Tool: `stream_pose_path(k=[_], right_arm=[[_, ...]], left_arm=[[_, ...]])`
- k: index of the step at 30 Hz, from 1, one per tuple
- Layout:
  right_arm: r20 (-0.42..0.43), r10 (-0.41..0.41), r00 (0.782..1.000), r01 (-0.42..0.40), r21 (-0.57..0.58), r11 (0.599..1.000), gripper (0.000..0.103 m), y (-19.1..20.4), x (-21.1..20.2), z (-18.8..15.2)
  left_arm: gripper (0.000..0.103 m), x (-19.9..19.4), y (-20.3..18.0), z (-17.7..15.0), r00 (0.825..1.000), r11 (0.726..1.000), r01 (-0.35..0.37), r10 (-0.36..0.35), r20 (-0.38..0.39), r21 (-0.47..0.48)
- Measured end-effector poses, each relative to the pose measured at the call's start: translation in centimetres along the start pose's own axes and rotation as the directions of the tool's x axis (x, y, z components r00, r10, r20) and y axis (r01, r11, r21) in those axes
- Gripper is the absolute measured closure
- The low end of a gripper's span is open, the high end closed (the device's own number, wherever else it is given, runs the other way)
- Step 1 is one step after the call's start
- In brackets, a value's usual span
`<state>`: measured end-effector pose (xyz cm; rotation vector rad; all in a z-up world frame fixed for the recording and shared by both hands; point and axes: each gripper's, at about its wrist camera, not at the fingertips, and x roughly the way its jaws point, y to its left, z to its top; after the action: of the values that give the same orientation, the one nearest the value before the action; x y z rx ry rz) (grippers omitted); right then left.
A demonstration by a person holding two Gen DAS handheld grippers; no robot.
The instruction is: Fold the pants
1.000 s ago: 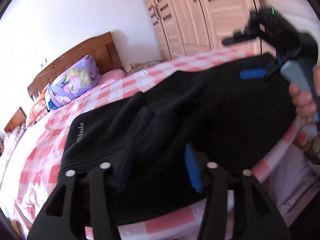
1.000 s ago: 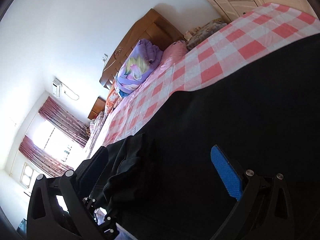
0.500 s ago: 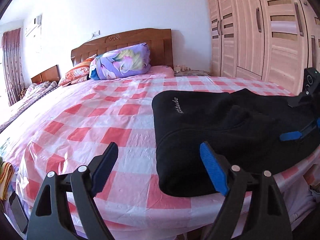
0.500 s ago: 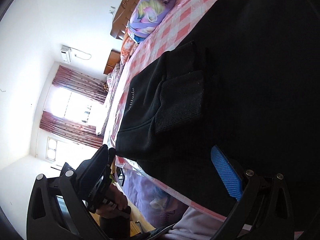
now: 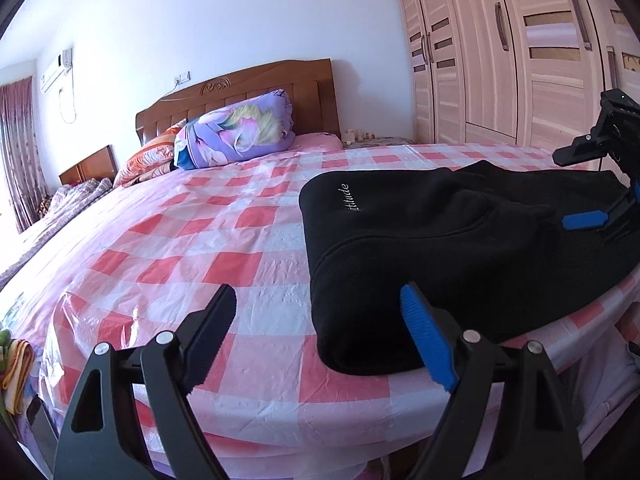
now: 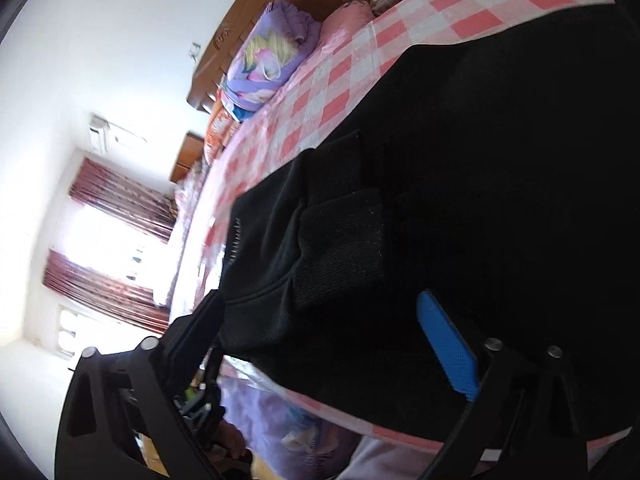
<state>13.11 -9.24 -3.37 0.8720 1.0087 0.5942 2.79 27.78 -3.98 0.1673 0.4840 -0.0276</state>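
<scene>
Lying folded near the foot edge of the bed's pink-and-white checked plastic sheet, the black fleece pants show white lettering on their top layer and a ribbed cuff resting on the pile. Left gripper hovers at the bed's edge, jaws spread wide and holding nothing. Right gripper hangs over the pants, likewise wide and empty. A rolled purple floral quilt sits against the wooden headboard.

One pair of pants, two claws, one purple quilt, one bed.
</scene>
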Motion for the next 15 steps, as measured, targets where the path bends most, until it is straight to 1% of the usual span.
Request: stream_pose_path(k=[1, 2, 5, 6, 9, 11, 12, 13, 14, 15], right_arm=[[-0.016, 0.034, 0.999, -0.034, 0.026, 0.999, 0.032, -0.3, 0.1, 0.1], [-0.026, 0.050, 0.998, -0.049, 0.039, 0.998, 0.032, -0.6, 0.3, 0.3], [-0.038, 0.068, 0.997, -0.066, 0.067, 0.996, 0.034, -1.3, 1.2, 1.0], [-0.036, 0.066, 0.997, -0.064, 0.055, 0.996, 0.038, -1.3, 1.5, 1.3], [-0.059, 0.070, 0.996, -0.068, 0.039, 0.997, 0.045, -0.8, 3.1, 2.1], [-0.070, 0.053, 0.996, -0.051, 0.031, 0.998, 0.050, -0.8, 4.1, 2.2], [-0.070, 0.049, 0.996, -0.048, 0.028, 0.998, 0.060, -0.9, 4.4, 2.2], [-0.066, 0.039, 0.997, -0.038, 0.018, 0.999, 0.080, -0.9, 4.7, 2.3], [-0.052, 0.036, 0.998, -0.036, 0.002, 0.999, 0.087, -0.8, 4.6, 2.2], [-0.030, 0.053, 0.998, -0.054, -0.024, 0.998, 0.090, -0.3, 4.0, 2.0]], left_arm=[[0.019, -0.1, -0.3, 0.0, 1.000, 1.000, -0.007, 0.007, 0.008, 0.011], [0.019, -0.1, -0.6, 0.1, 1.000, 1.000, -0.008, 0.008, 0.011, 0.021], [0.019, 0.2, -1.7, 0.4, 1.000, 0.996, -0.007, 0.007, 0.007, 0.086], [0.019, 0.4, -2.1, 0.6, 1.000, 0.994, 0.001, -0.001, 0.000, 0.108], [0.022, 1.2, -2.8, 1.0, 0.995, 0.984, 0.091, -0.086, -0.041, 0.154], [0.025, 2.1, -3.4, 1.1, 0.991, 0.975, 0.127, -0.116, -0.069, 0.185], [0.026, 2.5, -3.6, 1.2, 0.992, 0.973, 0.120, -0.107, -0.073, 0.199], [0.029, 3.0, -3.7, 1.3, 0.992, 0.971, 0.116, -0.101, -0.079, 0.208], [0.034, 3.2, -3.8, 1.3, 0.992, 0.972, 0.109, -0.094, -0.082, 0.208], [0.048, 3.2, -3.7, 1.5, 0.994, 0.974, 0.098, -0.084, -0.076, 0.204]])
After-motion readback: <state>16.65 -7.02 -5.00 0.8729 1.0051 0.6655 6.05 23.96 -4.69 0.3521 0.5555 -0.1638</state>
